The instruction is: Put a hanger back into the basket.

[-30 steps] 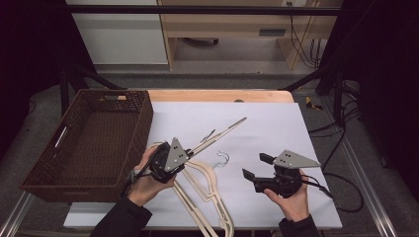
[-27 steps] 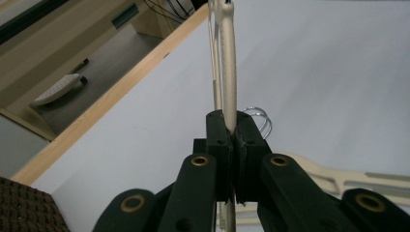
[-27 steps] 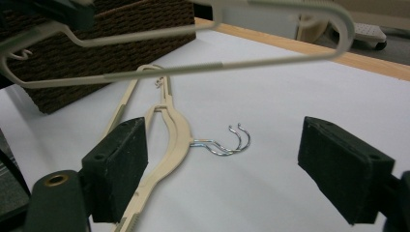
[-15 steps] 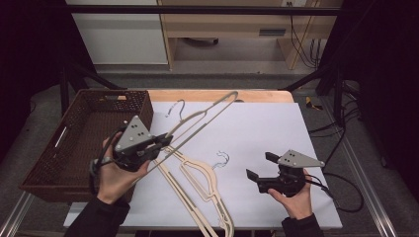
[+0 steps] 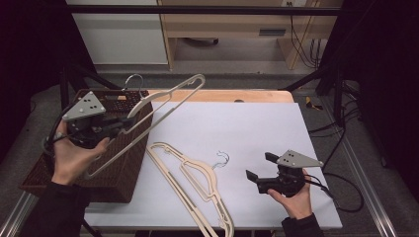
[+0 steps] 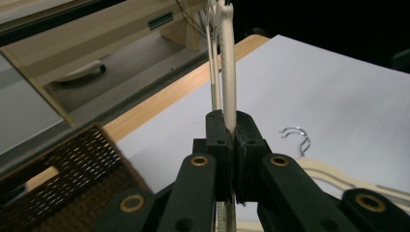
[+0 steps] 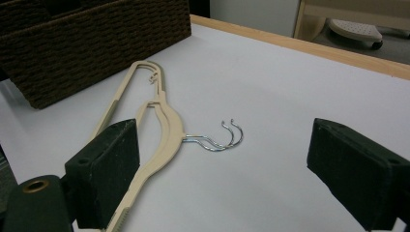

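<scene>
So the left gripper has its jaws clamped tight on the bar of a cream plastic hanger, and it's got it up in the air right above the wicker basket on the left side of the table. Looks to me like the hangers are getting collected into that basket one by one. The hanger is tilted, far end poking up and away past the basket's back corner, metal hook sticking up over the rim. Pinching it on the thin bar makes sense, since that's about the only part narrow enough for those pads; from the left gripper view you can see the bar squeezed edge-on between the two black jaws. Meanwhile the right gripper sits low over the white table cover, jaws having just spread wide with nothing in them, pointed at the remaining hangers lying flat near the front edge. In the right gripper view I count two chrome hooks side by side, so probably two hangers are stacked there. My guess is it's lined up to grab one next, and separating that overlapped pair could be fiddly.
</scene>
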{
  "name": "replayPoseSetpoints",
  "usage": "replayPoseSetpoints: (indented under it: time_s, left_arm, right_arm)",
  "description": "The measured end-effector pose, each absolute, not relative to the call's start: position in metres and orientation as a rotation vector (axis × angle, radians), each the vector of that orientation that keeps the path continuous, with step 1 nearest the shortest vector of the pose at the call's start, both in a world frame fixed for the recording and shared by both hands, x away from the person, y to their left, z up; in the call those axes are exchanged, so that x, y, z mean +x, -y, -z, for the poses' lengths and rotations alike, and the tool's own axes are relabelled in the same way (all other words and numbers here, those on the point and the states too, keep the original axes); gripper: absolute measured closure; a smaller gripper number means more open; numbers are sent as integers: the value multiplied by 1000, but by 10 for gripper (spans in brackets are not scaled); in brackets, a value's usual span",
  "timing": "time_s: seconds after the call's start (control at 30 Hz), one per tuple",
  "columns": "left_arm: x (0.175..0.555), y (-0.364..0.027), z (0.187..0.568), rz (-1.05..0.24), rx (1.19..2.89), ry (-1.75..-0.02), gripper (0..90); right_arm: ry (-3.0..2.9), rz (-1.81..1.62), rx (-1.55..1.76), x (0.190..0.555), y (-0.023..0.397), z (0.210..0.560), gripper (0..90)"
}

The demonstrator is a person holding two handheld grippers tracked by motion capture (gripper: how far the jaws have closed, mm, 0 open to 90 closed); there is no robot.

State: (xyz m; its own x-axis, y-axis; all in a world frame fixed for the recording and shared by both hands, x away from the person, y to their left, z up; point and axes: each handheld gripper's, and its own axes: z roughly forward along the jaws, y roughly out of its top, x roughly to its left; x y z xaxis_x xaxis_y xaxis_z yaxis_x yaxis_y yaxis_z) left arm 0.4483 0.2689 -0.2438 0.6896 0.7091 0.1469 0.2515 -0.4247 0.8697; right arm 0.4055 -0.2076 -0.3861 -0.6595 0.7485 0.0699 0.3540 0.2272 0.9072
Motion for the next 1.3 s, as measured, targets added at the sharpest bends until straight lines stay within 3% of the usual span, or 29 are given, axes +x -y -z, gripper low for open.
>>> replayPoseSetpoints:
  time_s: [0.83,1.3]
  left_arm:
    - [481,-386,284,-696,2026,-904,867]
    - [487,-414,302,-676,2010,-956,866]
  right_arm:
    - [-2128,-1400,1023,406,206,387,115]
    - [-2140,-1384,1024,407,205,389,115]
